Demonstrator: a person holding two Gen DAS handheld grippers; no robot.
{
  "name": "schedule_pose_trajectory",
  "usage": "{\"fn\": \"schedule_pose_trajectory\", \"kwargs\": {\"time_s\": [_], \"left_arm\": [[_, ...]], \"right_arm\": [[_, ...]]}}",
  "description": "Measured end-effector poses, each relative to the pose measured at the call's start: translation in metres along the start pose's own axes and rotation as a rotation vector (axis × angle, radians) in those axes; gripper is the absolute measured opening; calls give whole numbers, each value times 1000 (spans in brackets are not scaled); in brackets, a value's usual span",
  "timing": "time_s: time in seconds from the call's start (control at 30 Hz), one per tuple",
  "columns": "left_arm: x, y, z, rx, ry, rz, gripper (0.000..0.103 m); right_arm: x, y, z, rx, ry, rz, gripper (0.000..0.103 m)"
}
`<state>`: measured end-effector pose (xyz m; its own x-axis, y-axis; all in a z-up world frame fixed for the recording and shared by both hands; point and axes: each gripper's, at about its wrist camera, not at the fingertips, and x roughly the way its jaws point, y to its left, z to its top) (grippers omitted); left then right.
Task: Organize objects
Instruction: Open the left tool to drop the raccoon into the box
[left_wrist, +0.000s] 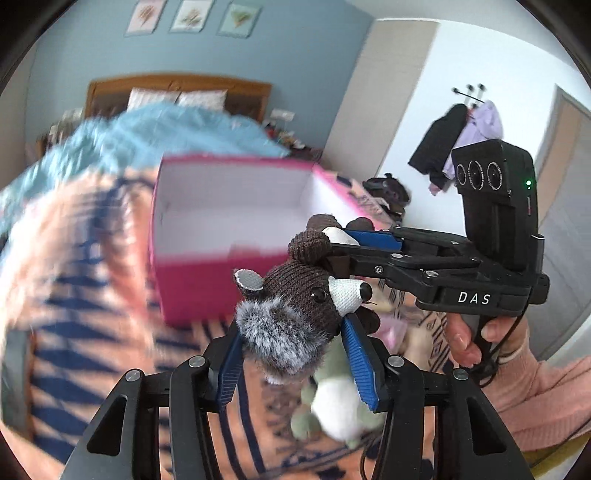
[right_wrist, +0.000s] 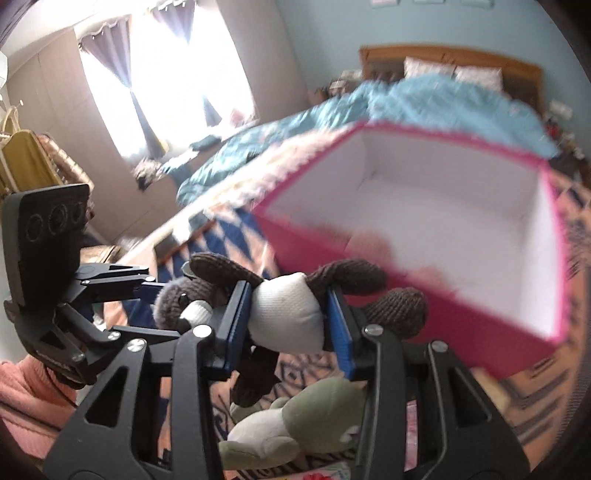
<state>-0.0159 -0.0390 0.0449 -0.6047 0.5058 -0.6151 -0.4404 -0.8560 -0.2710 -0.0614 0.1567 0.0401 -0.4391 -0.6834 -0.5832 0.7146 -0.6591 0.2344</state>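
Brown knitted plush raccoon with grey fur collar (left_wrist: 295, 295) held aloft above patterned orange-and-navy bed blanket (left_wrist: 74, 295). Head pinched by left gripper (left_wrist: 295, 347); white belly pinched by right gripper (right_wrist: 290, 314). Open pink cardboard box with white interior (right_wrist: 424, 221) seen beyond toy, apparently empty. Green-and-white plush toy (right_wrist: 295, 424) left lying on blanket below. Progress judged early: no item boxed yet, raccoon in transit, green plush left.
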Motion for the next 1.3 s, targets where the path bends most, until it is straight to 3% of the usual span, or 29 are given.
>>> {"fn": "schedule_pose_trajectory", "kwargs": {"time_s": [0.17,0.33,0.57,0.73,0.83,0.9,0.97,1.1,1.13,1.2,1.3], "left_arm": [[11,-7,55,134,-36,55,52],[46,6,91,201,0,111,53],[106,36,103,202,113,176,53],[144,56,95,172,219,209,51],[156,61,91,155,238,231,50],[155,61,88,152,222,261,51],[145,58,84,148,173,245,53],[117,46,72,155,73,220,74],[110,43,69,159,51,218,75],[92,37,63,157,2,195,82],[66,29,56,145,-59,188,83]], "right_arm": [[-25,-8,33,6,-119,-78,44],[-14,-30,63,41,-154,-137,44],[25,-77,77,152,-81,-176,44],[58,-99,71,233,4,-147,43],[73,-100,65,246,57,-134,43],[76,-99,61,244,68,-150,43],[74,-98,57,242,66,-150,43],[58,-91,48,193,28,-149,44],[53,-88,46,183,16,-145,45],[41,-80,42,159,-12,-136,51],[20,-67,35,119,-59,-109,59]]}}
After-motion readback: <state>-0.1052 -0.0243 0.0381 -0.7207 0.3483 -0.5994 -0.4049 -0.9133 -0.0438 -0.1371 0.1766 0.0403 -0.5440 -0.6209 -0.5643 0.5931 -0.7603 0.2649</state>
